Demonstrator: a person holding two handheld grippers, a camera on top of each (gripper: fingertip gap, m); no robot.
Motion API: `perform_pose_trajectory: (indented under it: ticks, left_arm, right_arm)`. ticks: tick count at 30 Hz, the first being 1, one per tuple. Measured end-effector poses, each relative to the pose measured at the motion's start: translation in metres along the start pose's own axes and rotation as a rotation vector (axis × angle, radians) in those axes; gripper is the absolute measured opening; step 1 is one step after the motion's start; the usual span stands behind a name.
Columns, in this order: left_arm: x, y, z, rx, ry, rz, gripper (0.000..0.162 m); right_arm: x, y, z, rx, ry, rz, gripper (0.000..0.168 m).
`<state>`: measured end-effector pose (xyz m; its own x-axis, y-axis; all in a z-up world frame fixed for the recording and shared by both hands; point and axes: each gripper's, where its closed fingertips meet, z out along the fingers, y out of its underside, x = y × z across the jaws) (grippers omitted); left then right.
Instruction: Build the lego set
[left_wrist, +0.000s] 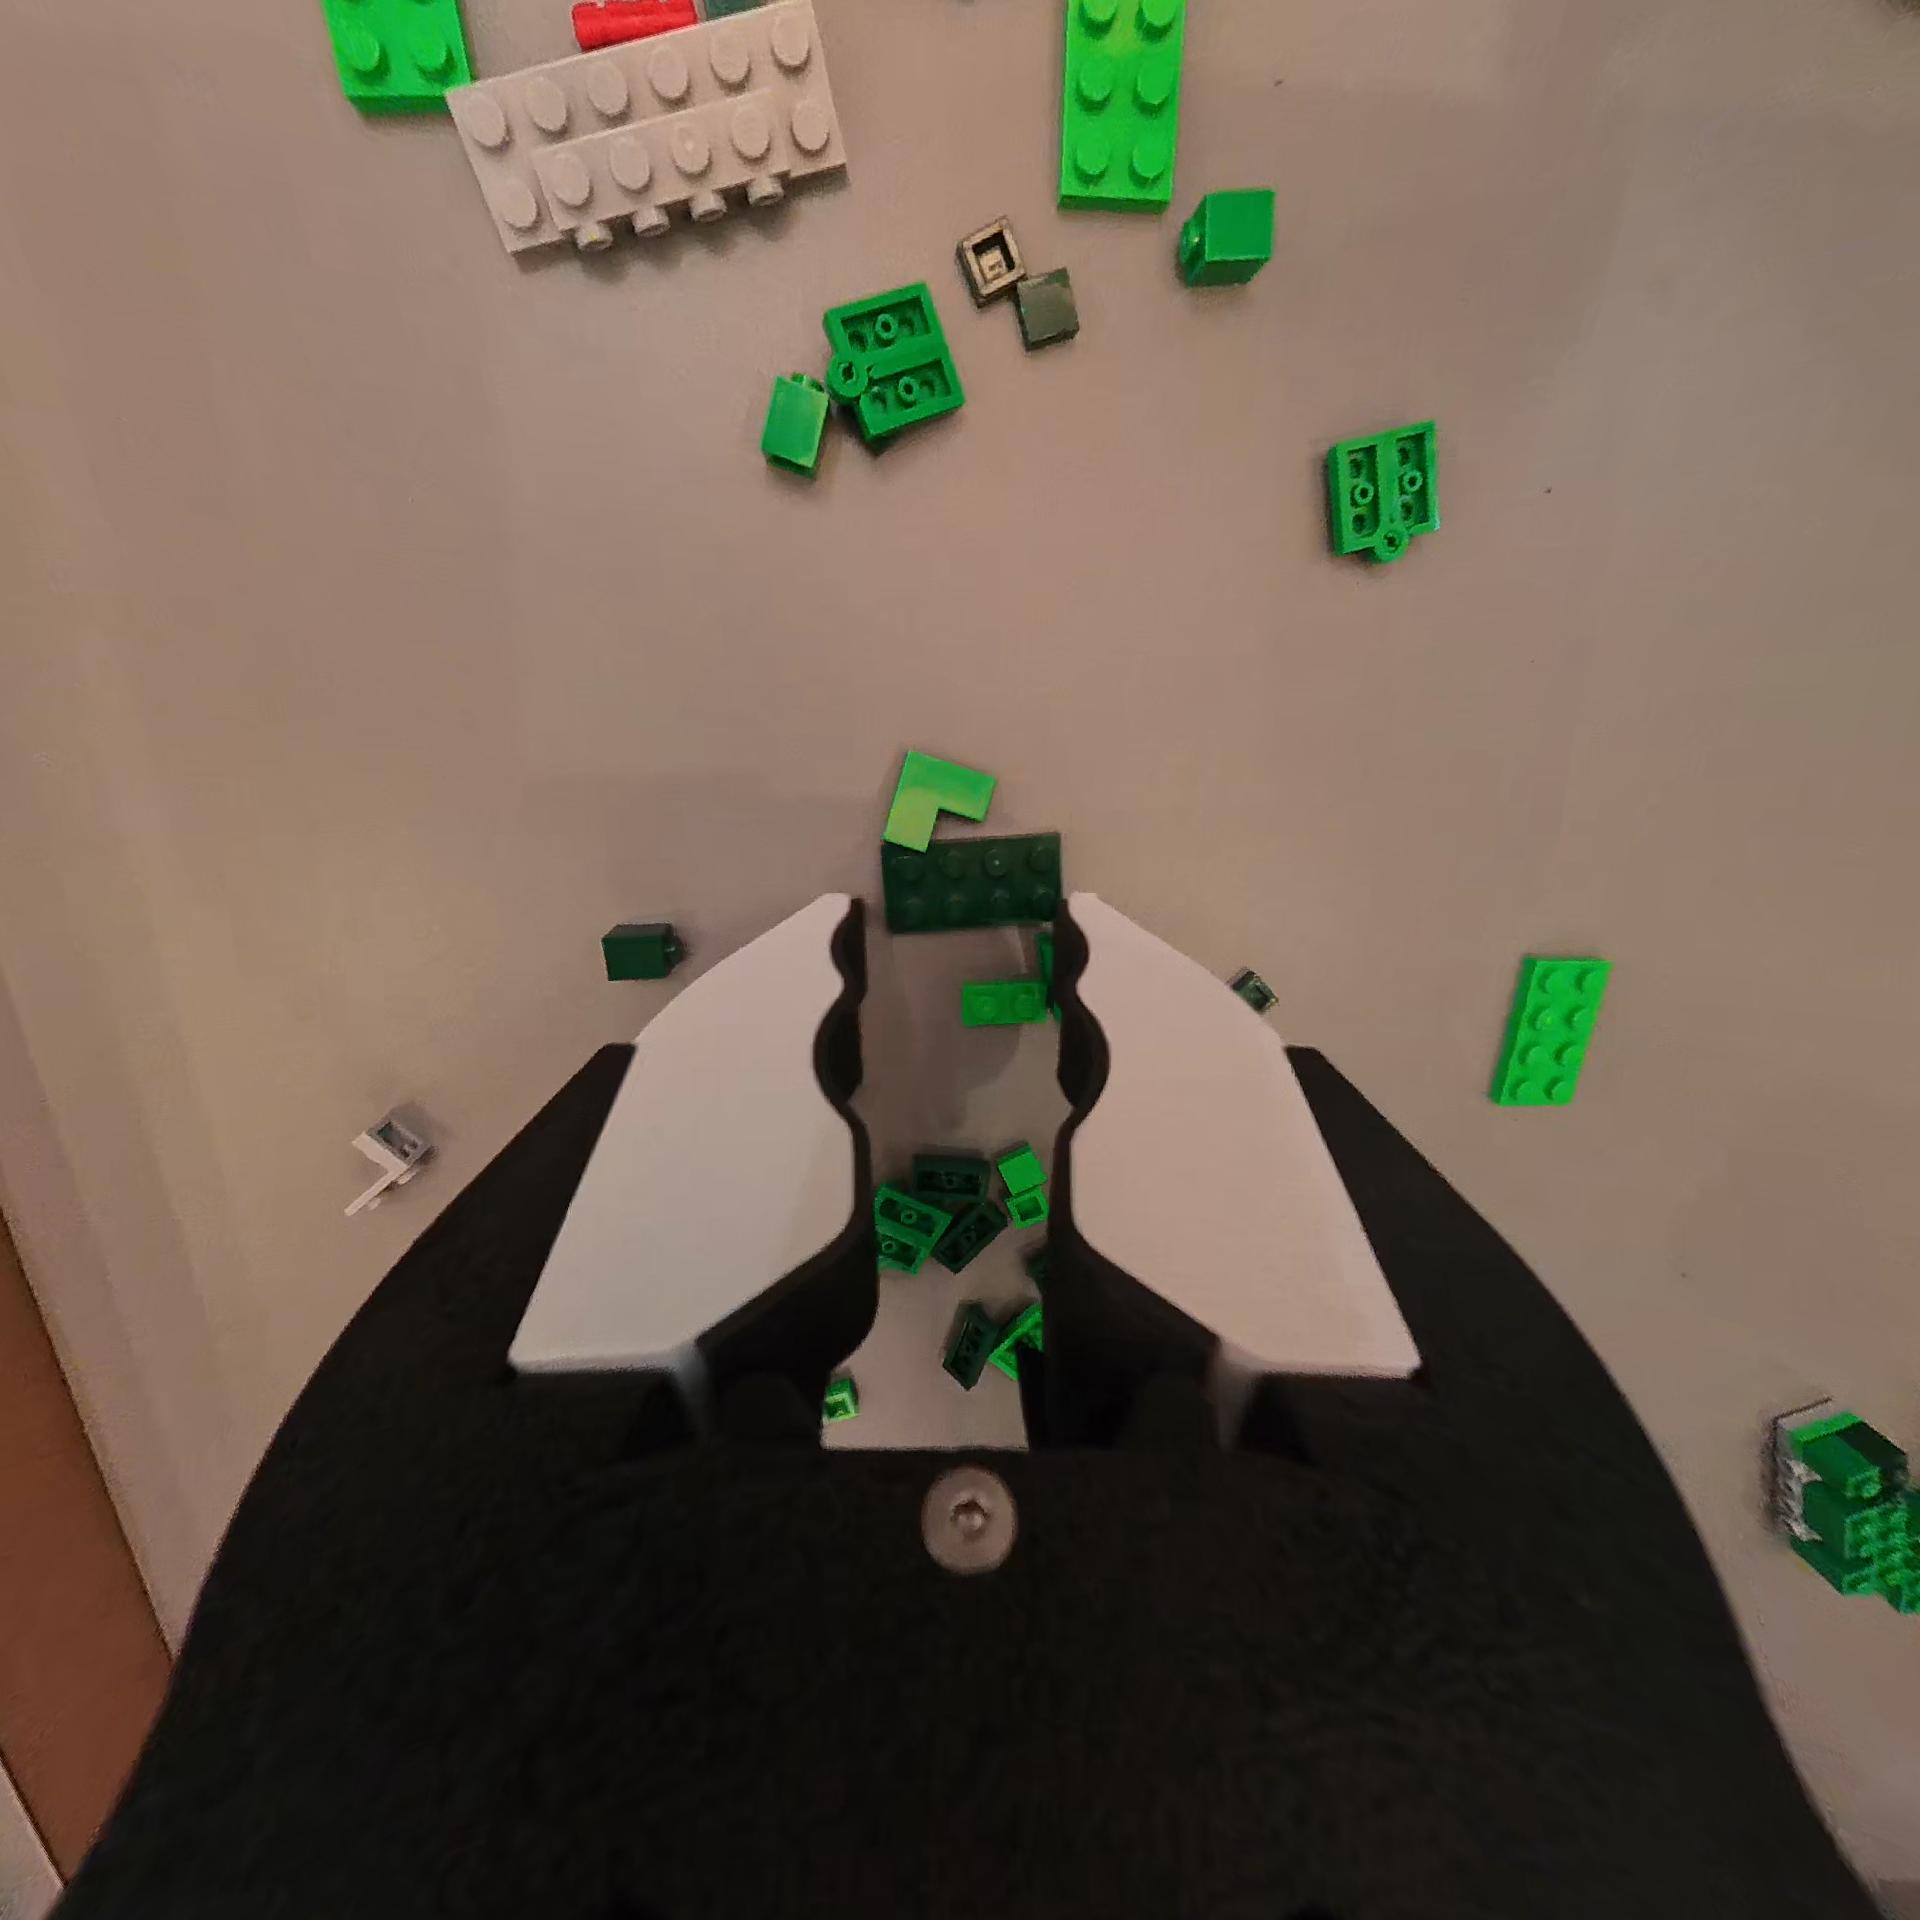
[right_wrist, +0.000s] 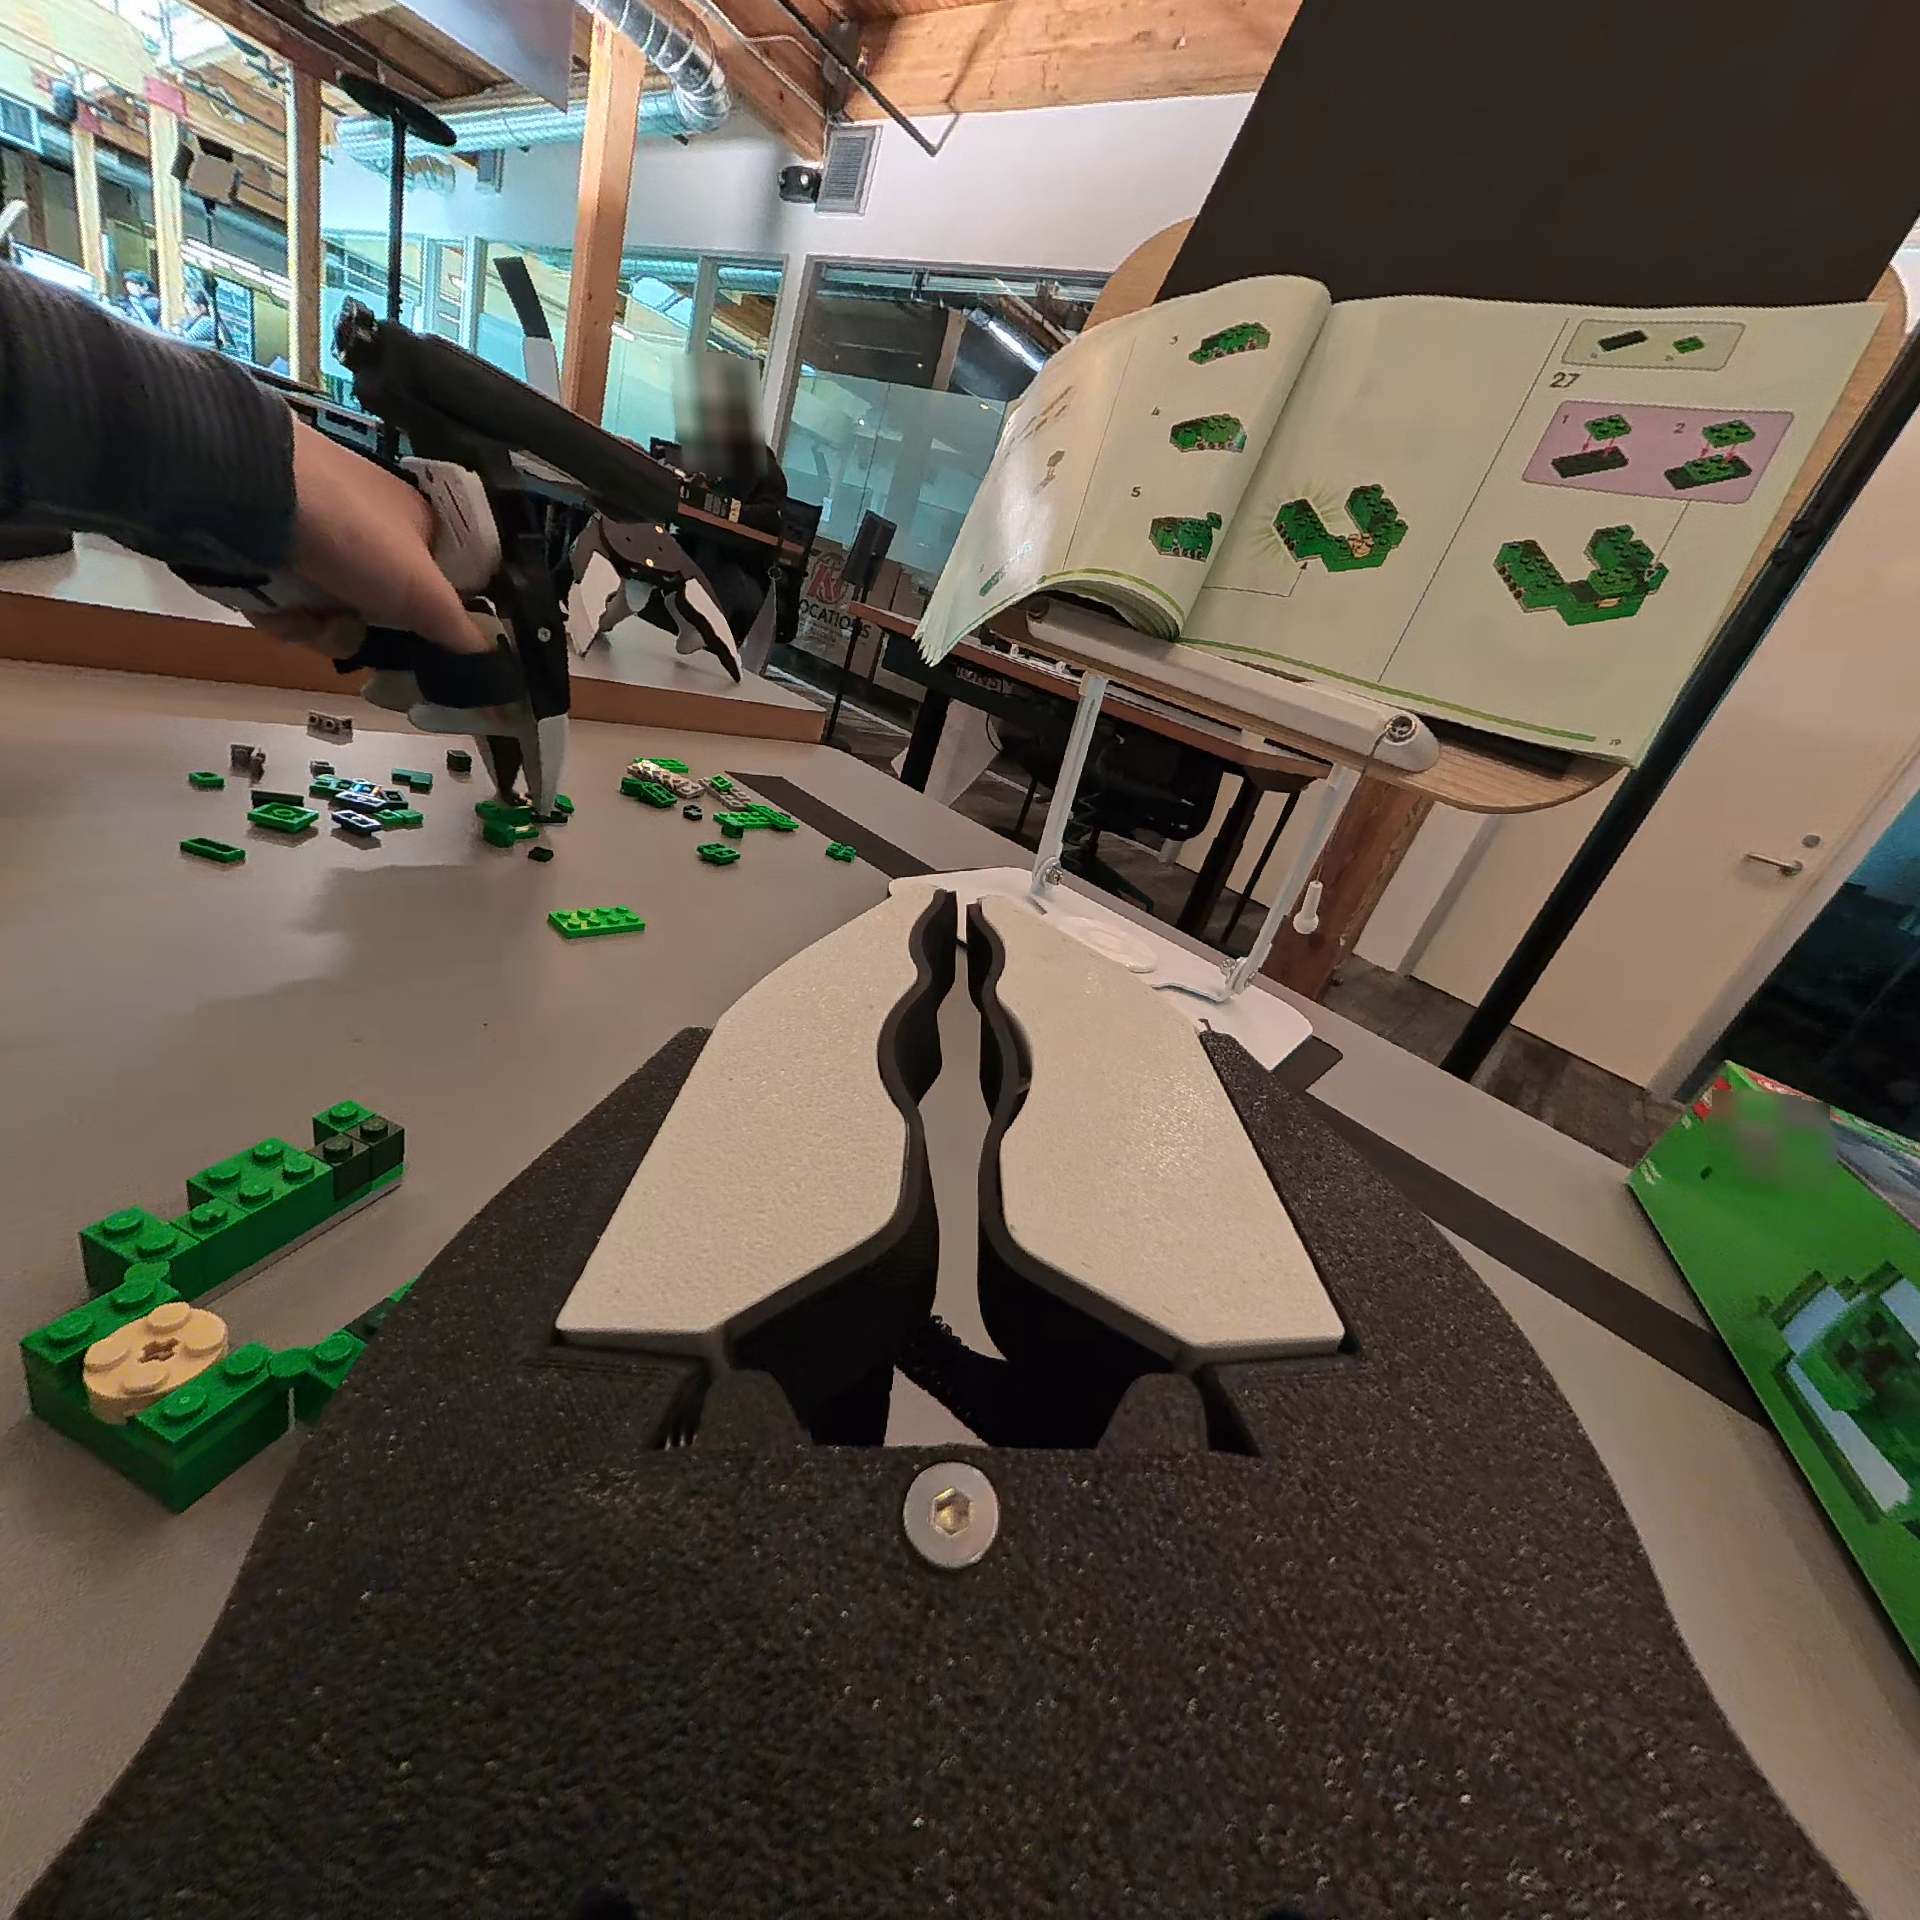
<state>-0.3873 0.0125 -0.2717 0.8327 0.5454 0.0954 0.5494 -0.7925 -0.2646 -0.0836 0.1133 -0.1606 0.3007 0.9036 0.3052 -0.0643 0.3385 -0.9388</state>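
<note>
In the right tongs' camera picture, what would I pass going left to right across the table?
Partly built green model → loose bright green plate → right tongs, almost shut → white book stand holding the open instruction booklet → green set box.

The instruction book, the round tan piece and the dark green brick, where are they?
instruction book (right_wrist: 1455, 468): right wrist view, on the open right page.
round tan piece (right_wrist: 156, 1361): right wrist view, on its top.
dark green brick (left_wrist: 971, 881): left wrist view, on its studded top.
</note>
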Motion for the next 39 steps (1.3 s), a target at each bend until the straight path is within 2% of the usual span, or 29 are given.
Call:
perform_pose_trajectory:
  ticks: [6, 7, 8, 11, 13, 15, 16, 17, 20, 23, 26, 28, 33, 39]
  left_arm:
    - [-0.001, 0.001, 0.0, -0.005, 0.013, 0.006, 0.027]
    - [0.0, 0.0, -0.002, 0.005, 0.022, 0.015, 0.013]
    - [0.002, -0.002, -0.006, 0.029, 0.034, 0.022, 0.006]
    - [0.01, -0.005, -0.021, 0.106, 0.074, 0.048, 0.009]
    - [0.013, -0.005, -0.026, 0.133, 0.066, 0.074, 0.027]
    - [0.018, -0.004, -0.028, 0.141, 0.079, 0.102, 0.006]
    - [0.022, -0.004, -0.029, 0.146, 0.102, 0.11, 0.004]
    - [0.026, -0.005, -0.03, 0.152, 0.121, 0.114, 0.006]
    - [0.028, -0.008, -0.026, 0.148, 0.115, 0.135, 0.026]
    - [0.04, -0.015, -0.019, 0.146, 0.119, 0.385, 0.036]
    - [0.04, -0.012, -0.013, 0.086, 0.045, 0.743, 0.028]
    - [0.037, -0.003, -0.008, -0.01, 0.035, 0.861, 0.027]
    - [0.026, 0.0, 0.002, -0.113, 0.005, 0.937, 0.022]
    - [0.023, -0.004, 0.003, -0.126, -0.009, 0.983, 0.013]
  right_arm:
    - [0.0, 0.0, 0.0, 0.0, 0.0, -0.001, 0.001]
    - [0.0, 0.0, 0.0, 0.001, 0.0, 0.0, 0.001]
    - [0.0, 0.0, 0.0, 0.001, 0.001, 0.0, 0.001]
    - [0.0, 0.0, 0.0, 0.0, 0.001, 0.0, 0.001]
    - [0.0, 0.0, 0.0, -0.001, 0.0, -0.003, 0.001]
    - [-0.001, 0.0, 0.0, -0.002, -0.002, -0.007, 0.001]
    - [-0.001, 0.0, 0.0, -0.003, -0.003, -0.01, 0.001]
    - [-0.001, 0.0, 0.0, -0.003, -0.003, -0.011, 0.001]
    - [-0.001, 0.0, 0.0, -0.002, -0.002, -0.009, 0.001]
    - [-0.001, 0.0, 0.0, -0.001, -0.003, -0.009, 0.001]
    - [-0.001, 0.0, 0.0, -0.001, -0.003, -0.007, 0.001]
    - [-0.001, 0.0, 0.0, -0.002, -0.004, -0.008, 0.001]
    - [-0.002, 0.0, 0.0, -0.002, -0.006, -0.008, 0.001]
    - [-0.002, 0.0, 0.0, -0.002, -0.007, -0.009, 0.001]
